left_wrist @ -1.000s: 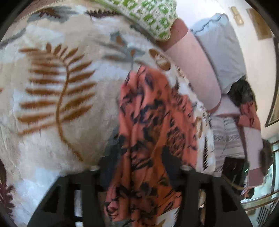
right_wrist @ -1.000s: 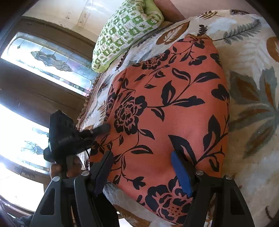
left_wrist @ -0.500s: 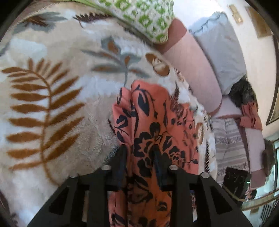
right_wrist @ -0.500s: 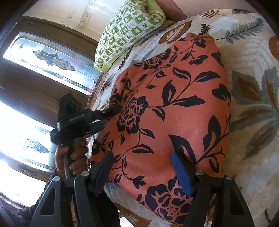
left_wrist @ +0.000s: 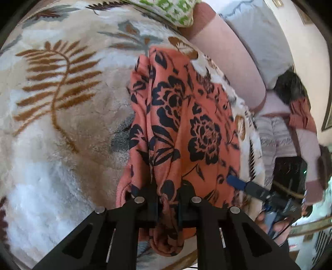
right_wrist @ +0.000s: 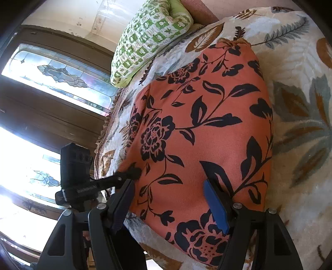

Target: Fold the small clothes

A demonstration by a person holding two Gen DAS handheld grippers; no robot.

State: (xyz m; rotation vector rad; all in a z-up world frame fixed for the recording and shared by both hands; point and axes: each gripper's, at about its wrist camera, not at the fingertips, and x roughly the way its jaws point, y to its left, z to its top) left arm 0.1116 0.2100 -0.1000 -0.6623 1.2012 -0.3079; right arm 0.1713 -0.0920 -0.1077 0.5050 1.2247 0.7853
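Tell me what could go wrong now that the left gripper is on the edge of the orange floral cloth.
The left gripper is closing on a bunched fold of the orange floral cloth; it may catch several layers and drag them unevenly. The right gripper is open over the cloth's near edge, so nothing pins that side, and a pull could shift it across the fuzzy blanket.

Both cameras sit just behind their own tool, angled down at close range over the bed. Each view takes in the same orange floral garment (left_wrist: 186, 128) (right_wrist: 203, 128) and green pillow (left_wrist: 174, 10) (right_wrist: 149, 39), and each shows the other tool at its edge.
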